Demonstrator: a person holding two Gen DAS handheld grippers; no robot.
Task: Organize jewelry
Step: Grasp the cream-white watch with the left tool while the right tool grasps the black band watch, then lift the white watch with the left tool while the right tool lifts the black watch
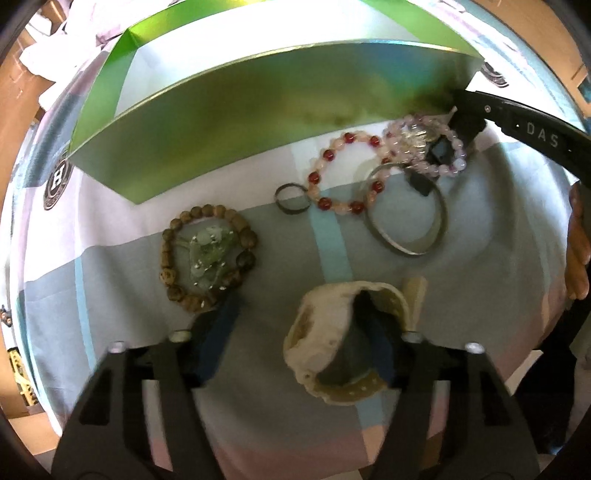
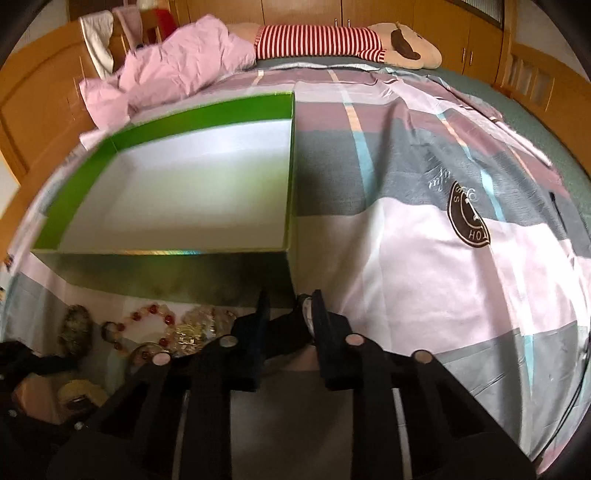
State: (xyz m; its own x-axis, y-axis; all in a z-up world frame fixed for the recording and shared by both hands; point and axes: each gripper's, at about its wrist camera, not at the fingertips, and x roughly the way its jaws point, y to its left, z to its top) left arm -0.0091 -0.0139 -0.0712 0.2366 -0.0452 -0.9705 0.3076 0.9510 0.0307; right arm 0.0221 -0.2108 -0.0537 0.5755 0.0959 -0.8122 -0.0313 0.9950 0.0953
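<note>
The left gripper (image 1: 295,325) is straddling a cream watch (image 1: 332,354), one finger inside its band, pads not pressing. The right gripper (image 2: 288,314), lettered "DAS", is pinching something dark beside the green box (image 2: 166,192). Bracelets (image 1: 343,173) are lying on the bedsheet (image 2: 424,258), whose badge reads "HOT".

Bed with patchwork bedspread (image 2: 424,236) in grey, pink and white blocks, round brown logo patch (image 2: 468,221) on it. Crumpled pink quilt (image 2: 173,70) at far end beside a plush doll in red-striped shirt (image 2: 325,40). Wooden cabinets (image 2: 443,22) behind.
</note>
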